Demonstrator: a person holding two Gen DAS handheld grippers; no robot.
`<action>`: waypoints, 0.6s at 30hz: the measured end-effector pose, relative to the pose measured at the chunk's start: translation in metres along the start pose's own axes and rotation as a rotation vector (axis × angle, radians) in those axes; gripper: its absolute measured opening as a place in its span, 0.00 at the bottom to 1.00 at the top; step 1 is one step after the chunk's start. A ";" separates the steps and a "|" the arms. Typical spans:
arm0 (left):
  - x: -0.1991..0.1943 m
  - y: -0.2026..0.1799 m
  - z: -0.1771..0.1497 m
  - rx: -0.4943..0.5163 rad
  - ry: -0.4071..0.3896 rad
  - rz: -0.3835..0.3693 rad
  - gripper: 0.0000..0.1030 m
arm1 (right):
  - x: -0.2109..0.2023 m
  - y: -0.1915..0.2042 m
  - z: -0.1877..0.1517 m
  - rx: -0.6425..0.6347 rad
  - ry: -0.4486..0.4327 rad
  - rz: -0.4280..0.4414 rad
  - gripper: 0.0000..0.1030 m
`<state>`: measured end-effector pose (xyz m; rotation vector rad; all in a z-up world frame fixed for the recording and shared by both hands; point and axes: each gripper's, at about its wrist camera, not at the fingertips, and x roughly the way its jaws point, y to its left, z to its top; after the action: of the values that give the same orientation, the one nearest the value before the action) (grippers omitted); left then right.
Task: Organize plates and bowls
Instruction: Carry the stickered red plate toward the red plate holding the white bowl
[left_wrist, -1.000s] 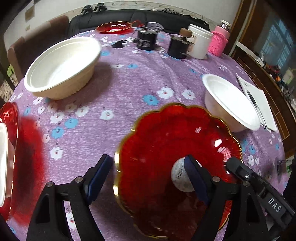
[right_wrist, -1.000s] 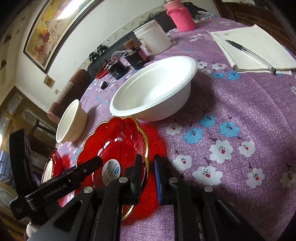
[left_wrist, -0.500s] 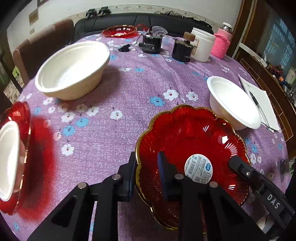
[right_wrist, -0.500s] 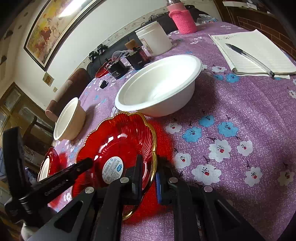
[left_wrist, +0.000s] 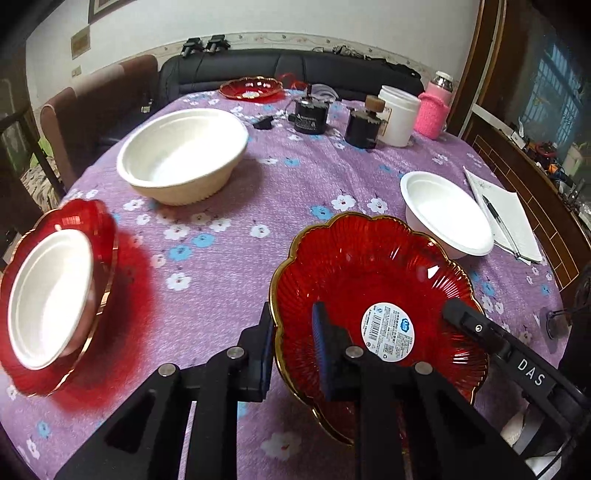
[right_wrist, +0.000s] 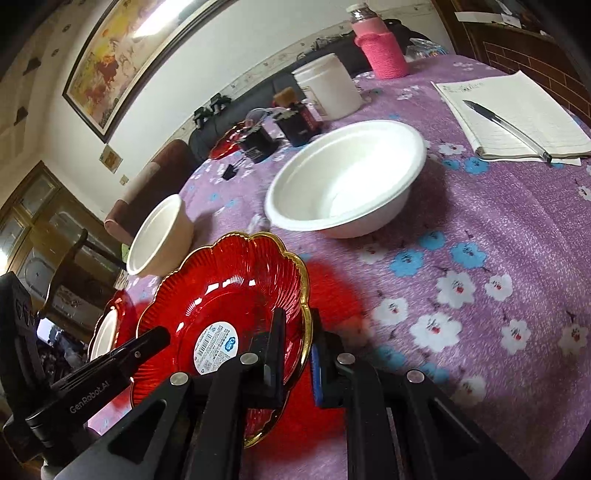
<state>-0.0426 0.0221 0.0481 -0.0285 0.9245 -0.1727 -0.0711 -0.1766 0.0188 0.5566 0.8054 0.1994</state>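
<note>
A red scalloped glass plate (left_wrist: 373, 273) with a gold rim and a white sticker is held tilted above the purple flowered tablecloth. My left gripper (left_wrist: 293, 339) is shut on its near left rim. My right gripper (right_wrist: 297, 341) is shut on its right rim; the plate (right_wrist: 225, 295) fills the lower left of that view. A small white bowl (left_wrist: 443, 210) sits just beyond the plate, also in the right wrist view (right_wrist: 343, 181). A large cream bowl (left_wrist: 184, 155) stands far left. A second red plate (left_wrist: 96, 236) holding a white bowl (left_wrist: 48, 299) lies at the left.
A third red plate (left_wrist: 251, 88) sits at the table's far edge. Two dark jars (left_wrist: 310, 114), a white tub (left_wrist: 399, 114) and a pink-sleeved bottle (left_wrist: 434, 110) stand at the back. A notebook with a pen (right_wrist: 513, 114) lies at the right.
My left gripper went from open around the red plate's rim to shut on it. The plate has lifted and tilted, held by both grippers. The view has drawn back from the table.
</note>
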 end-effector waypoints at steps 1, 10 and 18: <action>-0.005 0.002 -0.002 0.000 -0.009 0.005 0.18 | -0.002 0.003 -0.003 -0.003 -0.002 0.004 0.12; -0.038 0.027 -0.019 -0.051 -0.057 0.002 0.18 | -0.017 0.036 -0.019 -0.058 0.001 0.016 0.12; -0.068 0.067 -0.026 -0.131 -0.118 -0.002 0.18 | -0.023 0.084 -0.024 -0.148 -0.001 0.028 0.12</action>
<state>-0.0941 0.0998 0.0796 -0.1592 0.8167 -0.1104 -0.1013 -0.1056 0.0653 0.4287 0.7752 0.2817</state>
